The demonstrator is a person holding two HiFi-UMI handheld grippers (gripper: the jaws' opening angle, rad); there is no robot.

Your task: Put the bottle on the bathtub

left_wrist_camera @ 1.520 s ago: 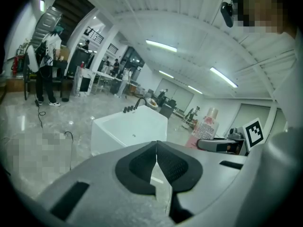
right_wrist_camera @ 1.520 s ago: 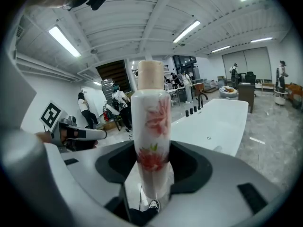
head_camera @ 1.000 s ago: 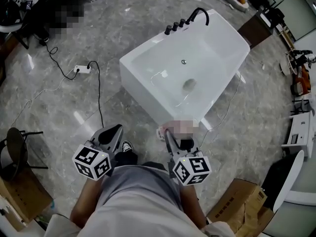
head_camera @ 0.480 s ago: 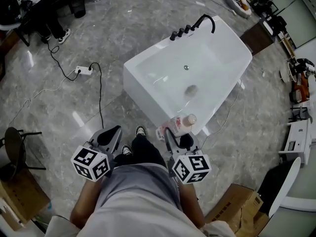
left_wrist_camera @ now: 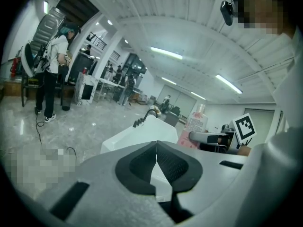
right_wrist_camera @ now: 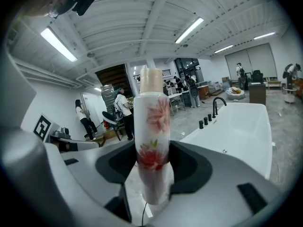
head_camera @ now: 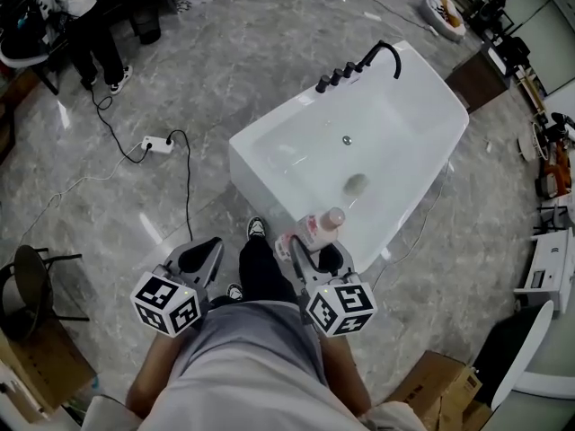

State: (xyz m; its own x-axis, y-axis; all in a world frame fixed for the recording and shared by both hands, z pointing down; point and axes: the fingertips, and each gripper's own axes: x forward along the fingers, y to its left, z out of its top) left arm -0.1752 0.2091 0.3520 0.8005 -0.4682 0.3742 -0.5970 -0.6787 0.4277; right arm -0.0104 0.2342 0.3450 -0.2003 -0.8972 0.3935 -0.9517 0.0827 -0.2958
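A white bottle [right_wrist_camera: 152, 141] with a red flower print and a pale cap stands between the jaws of my right gripper [right_wrist_camera: 154, 167], which is shut on it. In the head view the bottle [head_camera: 320, 228] hangs over the near rim of the white bathtub [head_camera: 269, 133], with the right gripper [head_camera: 307, 250] just behind it. The bathtub [right_wrist_camera: 246, 122] has a black faucet [head_camera: 384, 54] at its far end. My left gripper [head_camera: 202, 260] is held low at the left, away from the tub, shut with nothing between its jaws. The left gripper view shows the bottle [left_wrist_camera: 195, 124] off to the right.
A power strip [head_camera: 156, 143] and black cable lie on the grey marble floor left of the tub. A black chair [head_camera: 31, 281] stands at the left, cardboard boxes [head_camera: 440, 389] at the lower right. People stand at the far left [head_camera: 76, 7]. My feet [head_camera: 256, 229] are near the tub.
I have stepped closer to the bathtub. The right gripper with the bottle has moved forward, up to the near rim. The left gripper keeps its place beside me.
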